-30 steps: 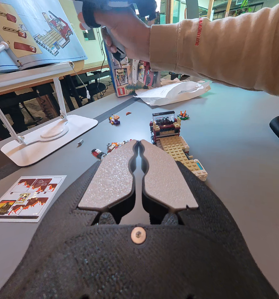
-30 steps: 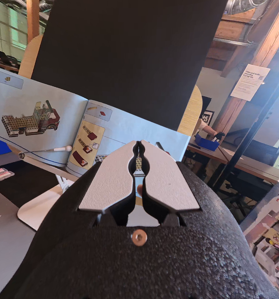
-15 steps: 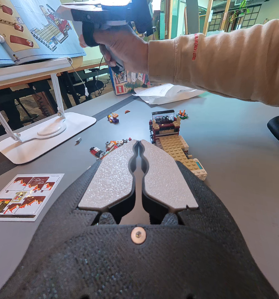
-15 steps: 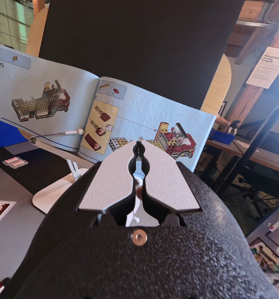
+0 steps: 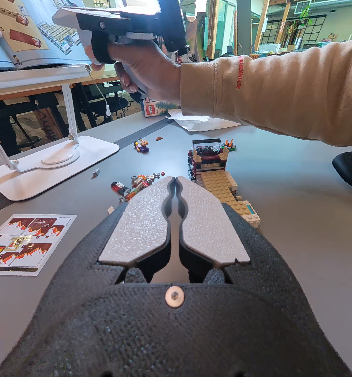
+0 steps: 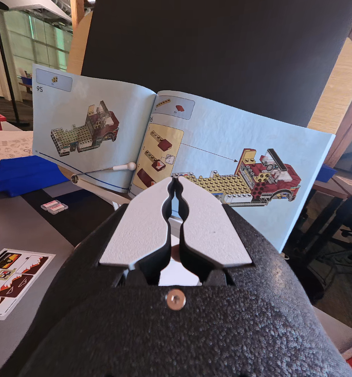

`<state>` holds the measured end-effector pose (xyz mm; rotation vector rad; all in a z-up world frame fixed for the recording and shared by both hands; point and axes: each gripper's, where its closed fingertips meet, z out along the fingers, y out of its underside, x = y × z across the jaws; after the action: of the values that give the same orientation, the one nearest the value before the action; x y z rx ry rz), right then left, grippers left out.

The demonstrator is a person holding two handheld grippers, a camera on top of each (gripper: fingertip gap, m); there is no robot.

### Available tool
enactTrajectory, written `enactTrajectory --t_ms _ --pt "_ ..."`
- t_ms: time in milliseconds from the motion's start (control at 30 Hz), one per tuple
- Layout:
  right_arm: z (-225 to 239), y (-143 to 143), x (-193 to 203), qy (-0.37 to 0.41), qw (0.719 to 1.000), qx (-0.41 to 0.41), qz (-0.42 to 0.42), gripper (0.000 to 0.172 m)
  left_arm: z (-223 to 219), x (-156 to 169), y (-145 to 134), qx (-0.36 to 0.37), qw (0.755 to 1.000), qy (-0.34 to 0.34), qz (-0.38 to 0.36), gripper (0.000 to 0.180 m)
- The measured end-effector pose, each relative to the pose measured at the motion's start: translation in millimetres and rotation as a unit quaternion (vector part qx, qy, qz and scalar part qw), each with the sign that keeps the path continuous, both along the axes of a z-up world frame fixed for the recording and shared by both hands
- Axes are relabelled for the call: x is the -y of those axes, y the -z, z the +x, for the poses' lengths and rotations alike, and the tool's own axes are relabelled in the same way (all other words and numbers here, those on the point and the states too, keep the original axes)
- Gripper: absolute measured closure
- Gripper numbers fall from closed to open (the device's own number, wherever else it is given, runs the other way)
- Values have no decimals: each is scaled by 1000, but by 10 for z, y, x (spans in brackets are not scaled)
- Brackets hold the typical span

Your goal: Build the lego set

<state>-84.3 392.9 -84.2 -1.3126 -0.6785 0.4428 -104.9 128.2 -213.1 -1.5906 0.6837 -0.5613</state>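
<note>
1. Since the earlier frames, our right gripper (image 6: 175, 179) has drawn back from the instruction booklet (image 6: 242, 138), so both open pages now show in its view where before only part did; in the left wrist view the hand (image 5: 148, 67) holding it has come lower and nearer.
2. Our right gripper is raised well above the bench (image 5: 293, 214) and points at the right-hand page. Its jaws are closed with nothing between them.
3. The booklet leans open on a white stand (image 5: 55, 161), and a wire page holder with a white tip (image 6: 124, 166) presses the left page flat, which is likely why the spread stays open and readable.
4. Our left gripper (image 5: 175, 179) is low over the bench, jaws closed on nothing, touching no piece.
5. Nearest its tips are a scatter of small loose bricks (image 5: 134, 186) just to the left and the half-built truck model (image 5: 208, 161) just to the right, its tan studded bed (image 5: 220, 186) running back beside the right finger.
6. A sticker sheet (image 5: 26, 242) lies flat at the left. A minifigure (image 5: 141, 145) and a small green and orange piece (image 5: 228, 145) lie farther off, with the set box (image 5: 154, 107) and white paper (image 5: 201, 122) at the far edge.
</note>
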Motion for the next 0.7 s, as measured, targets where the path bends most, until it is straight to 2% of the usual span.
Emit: enactTrajectory --t_ms 167,500,700 --pt "-74 -68 3 -7 1000 -4 7 172 -4 -3 3 2 1000 1 -3 180" --pt "-279 -434 -98 0 999 -21 38 172 -1 -3 19 3 1000 4 -7 180" --pt "-320 -523 -153 3 999 -27 39 172 1 -3 24 3 1000 5 -9 180"
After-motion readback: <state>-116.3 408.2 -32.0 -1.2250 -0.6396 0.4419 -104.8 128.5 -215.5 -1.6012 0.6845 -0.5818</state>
